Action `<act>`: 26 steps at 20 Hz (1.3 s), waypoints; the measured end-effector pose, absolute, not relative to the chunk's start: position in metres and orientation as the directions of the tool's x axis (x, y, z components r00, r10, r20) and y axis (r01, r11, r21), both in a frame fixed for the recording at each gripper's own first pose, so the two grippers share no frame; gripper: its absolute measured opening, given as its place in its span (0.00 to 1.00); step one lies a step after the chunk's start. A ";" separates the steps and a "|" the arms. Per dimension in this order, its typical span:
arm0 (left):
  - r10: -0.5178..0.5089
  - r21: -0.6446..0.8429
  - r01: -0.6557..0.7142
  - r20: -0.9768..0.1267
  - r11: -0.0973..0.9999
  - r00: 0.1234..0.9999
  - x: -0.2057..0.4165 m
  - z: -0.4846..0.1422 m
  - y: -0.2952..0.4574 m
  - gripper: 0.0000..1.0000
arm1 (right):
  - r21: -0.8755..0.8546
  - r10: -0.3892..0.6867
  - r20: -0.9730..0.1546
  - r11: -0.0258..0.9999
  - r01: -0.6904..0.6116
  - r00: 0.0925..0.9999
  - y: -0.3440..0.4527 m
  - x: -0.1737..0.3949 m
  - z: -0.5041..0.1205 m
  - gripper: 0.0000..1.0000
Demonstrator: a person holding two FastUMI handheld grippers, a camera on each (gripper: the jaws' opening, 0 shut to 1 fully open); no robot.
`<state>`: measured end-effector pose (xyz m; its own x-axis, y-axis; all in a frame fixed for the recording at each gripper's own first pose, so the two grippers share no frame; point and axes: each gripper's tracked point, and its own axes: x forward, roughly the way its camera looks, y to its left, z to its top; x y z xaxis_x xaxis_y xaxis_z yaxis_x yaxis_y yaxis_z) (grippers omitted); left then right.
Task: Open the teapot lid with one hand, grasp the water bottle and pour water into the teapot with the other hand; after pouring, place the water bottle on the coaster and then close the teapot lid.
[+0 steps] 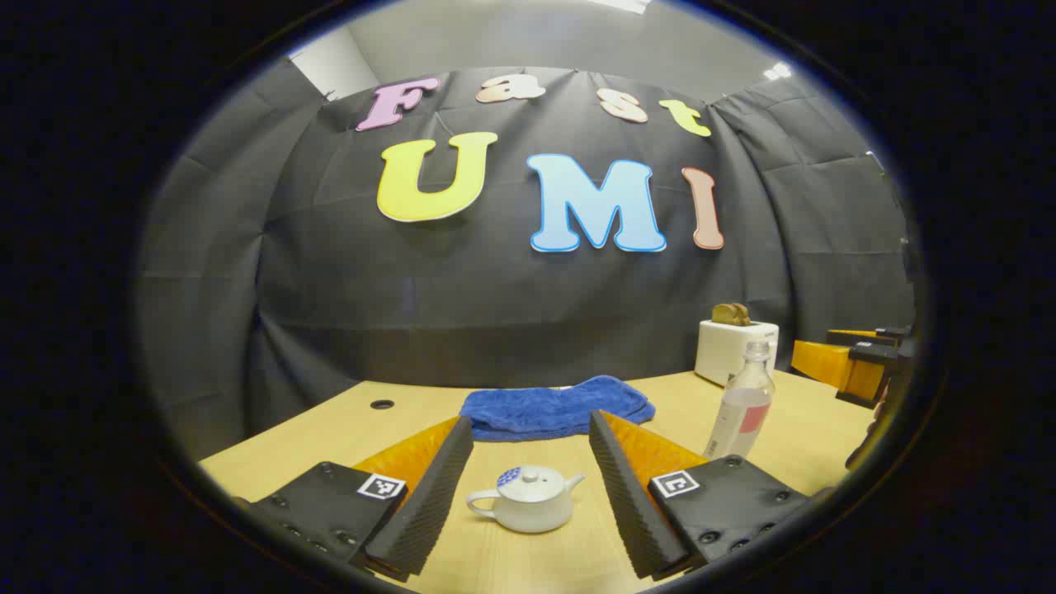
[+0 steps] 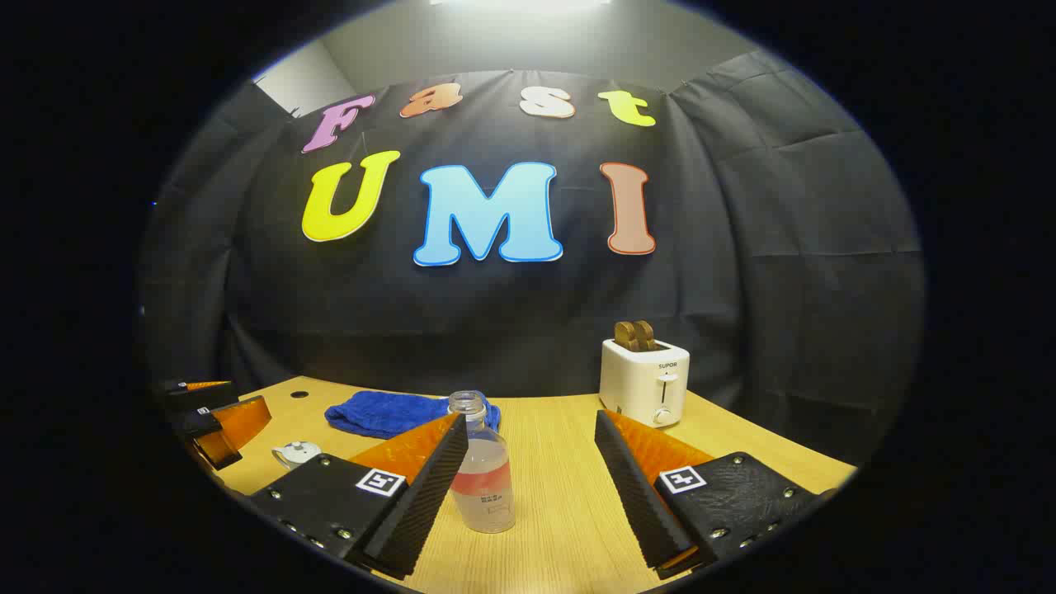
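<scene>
L gripper: jaws spread wide, nothing held. Teapot sits on table btwn its fingers, untouched, lid on. Blue cloth behind pot. Water bottle upright to the right, uncapped; toaster behind it. R gripper: jaws wide apart, empty; bottle stands just beside its left finger, contact unclear.
</scene>
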<state>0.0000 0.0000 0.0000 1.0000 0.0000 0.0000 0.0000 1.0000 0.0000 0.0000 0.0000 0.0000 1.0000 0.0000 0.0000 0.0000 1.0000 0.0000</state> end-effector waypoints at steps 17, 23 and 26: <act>-0.006 -0.012 0.005 -0.096 1.000 0.995 0.038 -0.041 0.003 0.94 | 0.004 0.018 -0.034 1.000 -0.018 0.999 0.005 0.005 -0.016 0.96; -0.008 -0.013 0.006 -0.133 1.000 0.991 0.058 -0.065 0.004 0.93 | 0.022 -0.005 -0.050 1.000 0.006 0.999 -0.007 0.007 -0.024 0.96; -0.008 -0.014 0.006 -0.154 1.000 0.988 0.065 -0.075 0.005 0.92 | 0.028 -0.017 -0.059 0.999 0.019 0.998 -0.012 0.008 -0.028 0.96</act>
